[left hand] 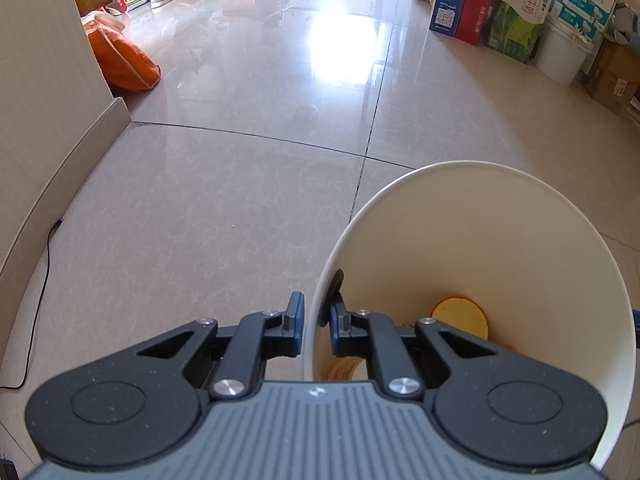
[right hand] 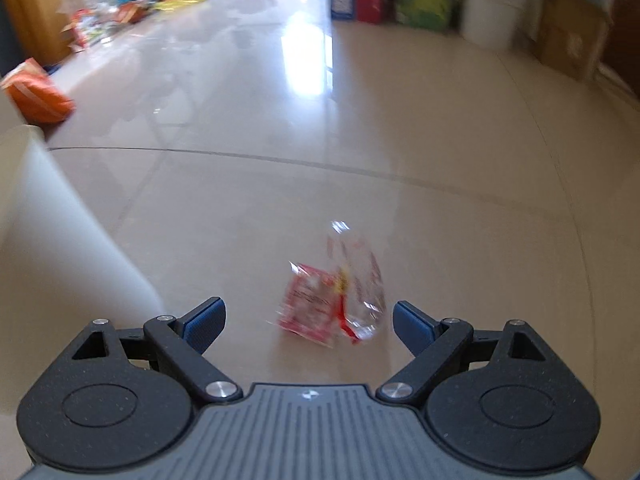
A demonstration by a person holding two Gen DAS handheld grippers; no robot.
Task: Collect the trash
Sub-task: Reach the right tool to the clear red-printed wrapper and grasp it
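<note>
My left gripper [left hand: 316,320] is shut on the rim of a large white paper bucket [left hand: 520,240], one finger outside the wall and one inside. An orange round item [left hand: 460,316] lies at the bucket's bottom. In the right wrist view, a crumpled red and clear plastic wrapper [right hand: 332,300] lies on the tiled floor just ahead of my right gripper [right hand: 310,320], which is open with its blue pads spread wide and nothing between them. The bucket's white wall [right hand: 60,240] shows at the left of that view. The view is blurred.
An orange bag [left hand: 120,60] leans by the wall corner at the left. Cartons [left hand: 492,12] and a white pail [left hand: 560,52] line the right wall. A black cable [left hand: 40,292] runs along the left baseboard. More clutter sits at the far end.
</note>
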